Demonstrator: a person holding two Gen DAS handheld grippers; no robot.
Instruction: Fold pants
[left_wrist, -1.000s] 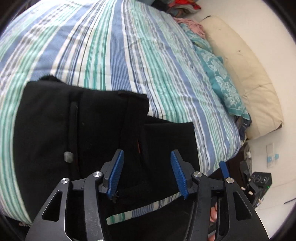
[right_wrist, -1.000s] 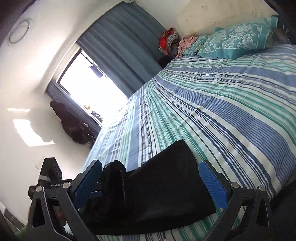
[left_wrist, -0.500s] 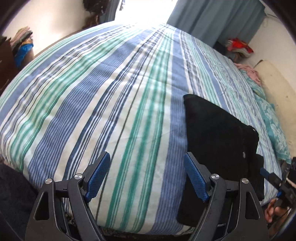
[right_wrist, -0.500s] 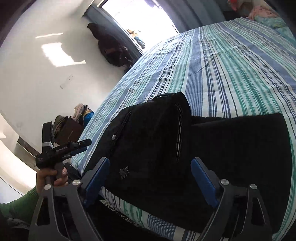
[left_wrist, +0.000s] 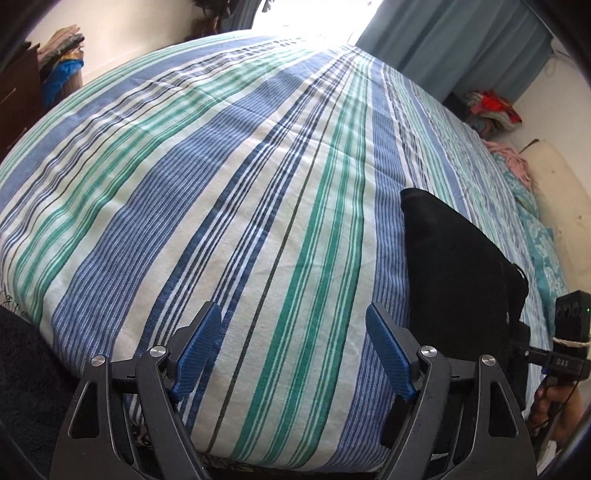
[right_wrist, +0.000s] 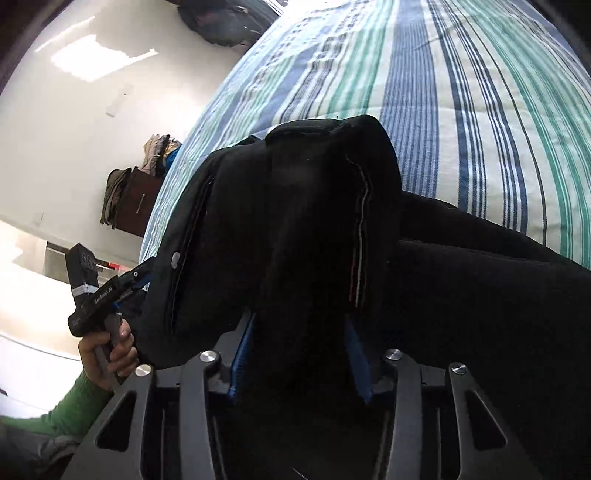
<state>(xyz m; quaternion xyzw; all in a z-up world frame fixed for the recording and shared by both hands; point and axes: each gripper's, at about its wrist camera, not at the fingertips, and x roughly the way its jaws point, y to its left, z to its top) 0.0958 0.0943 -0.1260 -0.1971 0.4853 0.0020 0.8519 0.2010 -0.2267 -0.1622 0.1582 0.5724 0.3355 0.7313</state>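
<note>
Blue-padded fingers (right_wrist: 242, 354) of the right gripper (right_wrist: 299, 354) have just been closing and now clench a raised bunch of the black fabric pants (right_wrist: 314, 206), lying at the near edge of the blue, green and white striped bedspread (left_wrist: 258, 184). Left gripper (left_wrist: 295, 350) hangs spread, empty, over bare stripes beside the pants.

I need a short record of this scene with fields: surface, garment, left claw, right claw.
surface: bed with striped cover
garment: black pants, folded, at the bed's near edge
left claw: open, nothing between its jaws, above bare cover beside the pants
right claw: jaws have just been closing, now gripping a bunched fold of the pants
</note>
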